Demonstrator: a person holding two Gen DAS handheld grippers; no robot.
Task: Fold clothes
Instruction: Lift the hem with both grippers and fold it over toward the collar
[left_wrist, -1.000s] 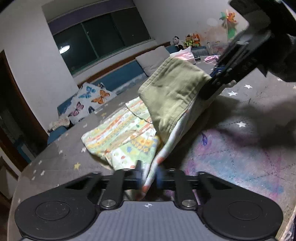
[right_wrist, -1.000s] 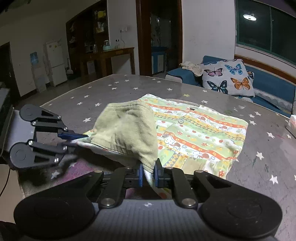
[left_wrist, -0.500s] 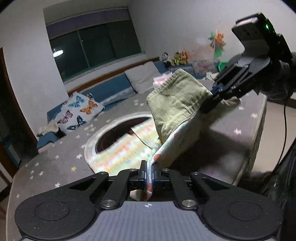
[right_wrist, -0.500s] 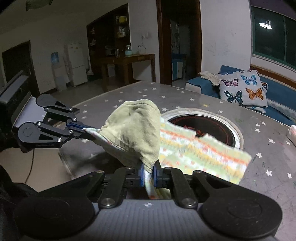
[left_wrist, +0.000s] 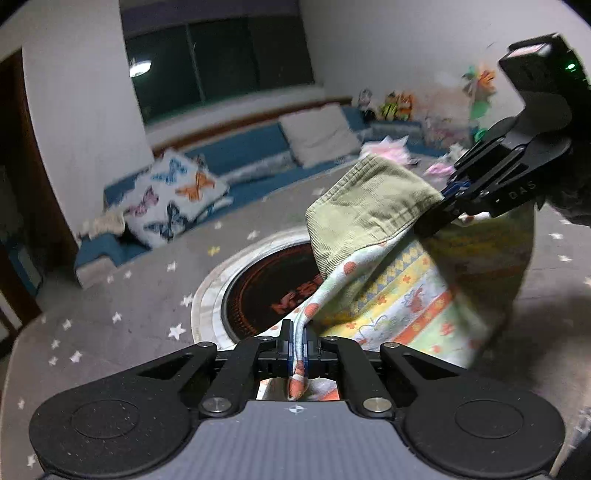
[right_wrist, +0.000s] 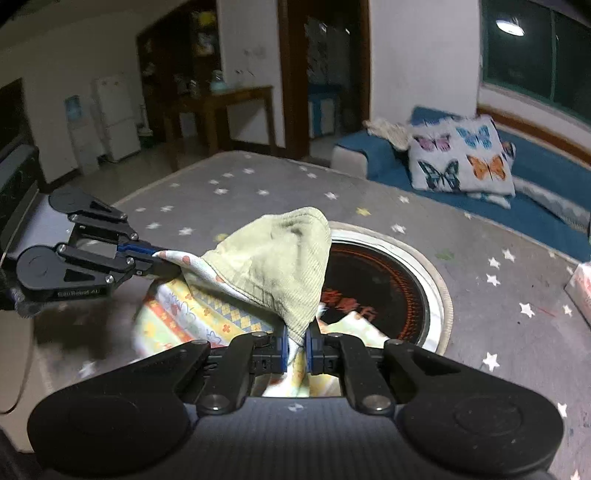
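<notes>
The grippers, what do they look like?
Both are black. The left gripper and right gripper have blue pads on their jaws, flat linked bars joined by silver screws, and a round disc on each side over a ribbed grey body. The other's side carries small white lettering. A green light glows on the right one's box.

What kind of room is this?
Probably a living room in someone's home. There's a blue sofa with a butterfly pillow, a fridge in the back, toys in a corner, and a star-patterned table.
</notes>
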